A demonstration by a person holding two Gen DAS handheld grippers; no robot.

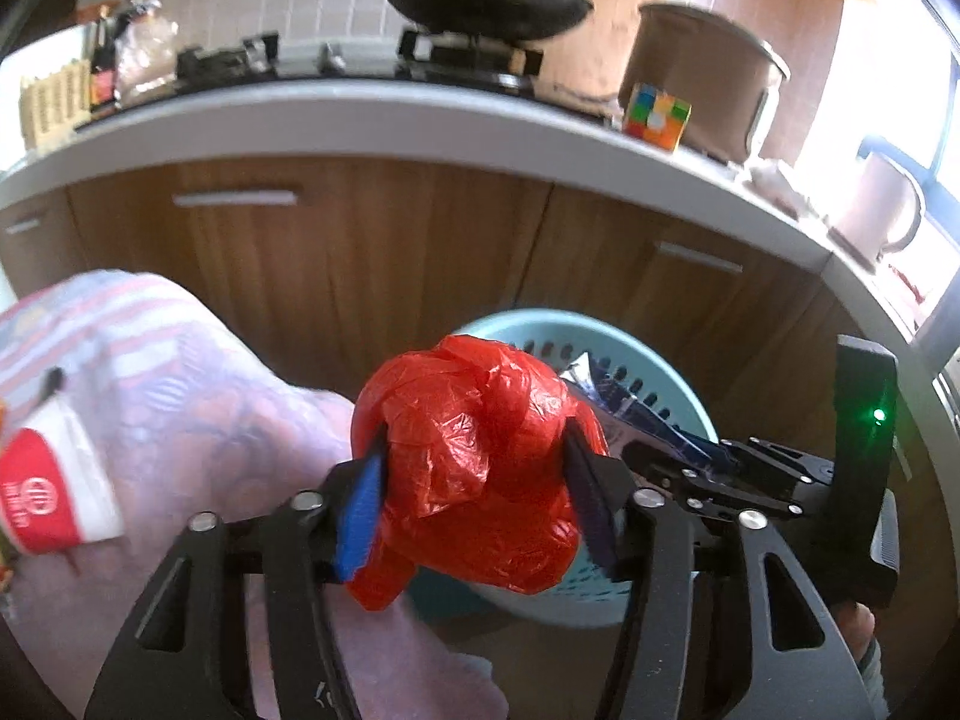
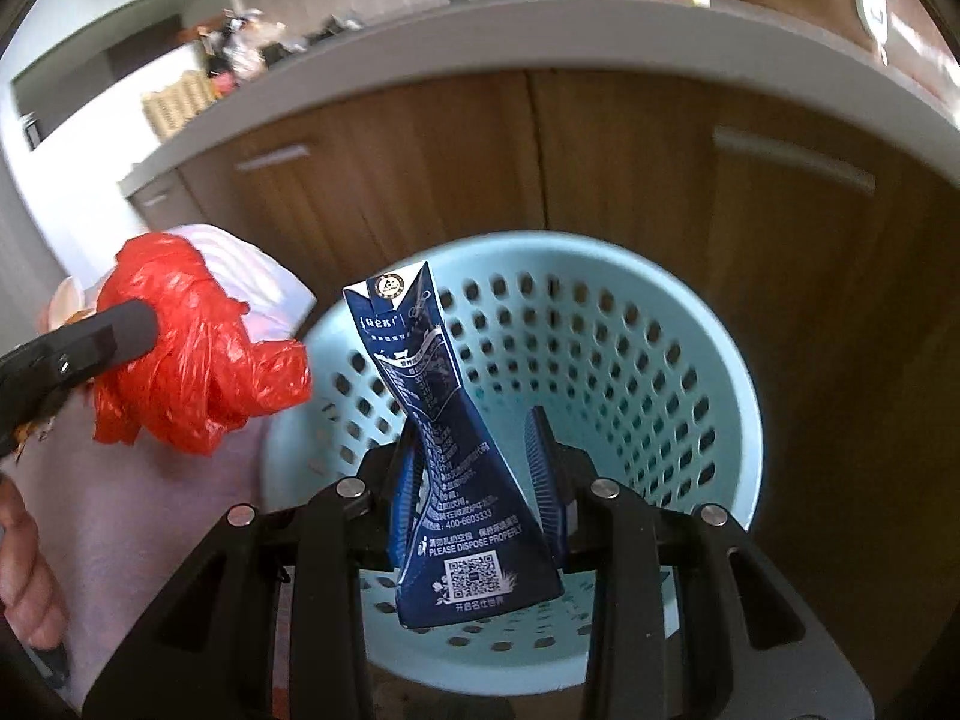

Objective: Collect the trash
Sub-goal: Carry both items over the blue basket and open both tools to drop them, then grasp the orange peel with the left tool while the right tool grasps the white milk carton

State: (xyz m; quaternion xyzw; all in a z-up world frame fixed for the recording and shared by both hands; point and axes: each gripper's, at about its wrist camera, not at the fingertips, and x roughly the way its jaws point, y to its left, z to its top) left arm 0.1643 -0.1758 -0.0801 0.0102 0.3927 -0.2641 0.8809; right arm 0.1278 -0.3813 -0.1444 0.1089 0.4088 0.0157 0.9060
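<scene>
My left gripper (image 1: 474, 468) is shut on a crumpled red plastic bag (image 1: 474, 456), held just left of and above a light blue perforated basket (image 1: 654, 360). The right wrist view shows the bag (image 2: 192, 354) beside the basket's rim (image 2: 708, 324). My right gripper (image 2: 474, 450) is shut on a squashed dark blue carton (image 2: 444, 420) and holds it upright over the basket's opening. The basket's floor shows bare through the holes. The right gripper and carton also show in the left wrist view (image 1: 714, 474).
A pale cloth-covered surface (image 1: 180, 396) with a red-and-white paper cup (image 1: 48, 492) lies to the left. Wooden cabinet doors (image 1: 360, 264) stand behind the basket under a grey counter (image 1: 372, 114) with a wok, a colour cube (image 1: 657, 114) and a pot.
</scene>
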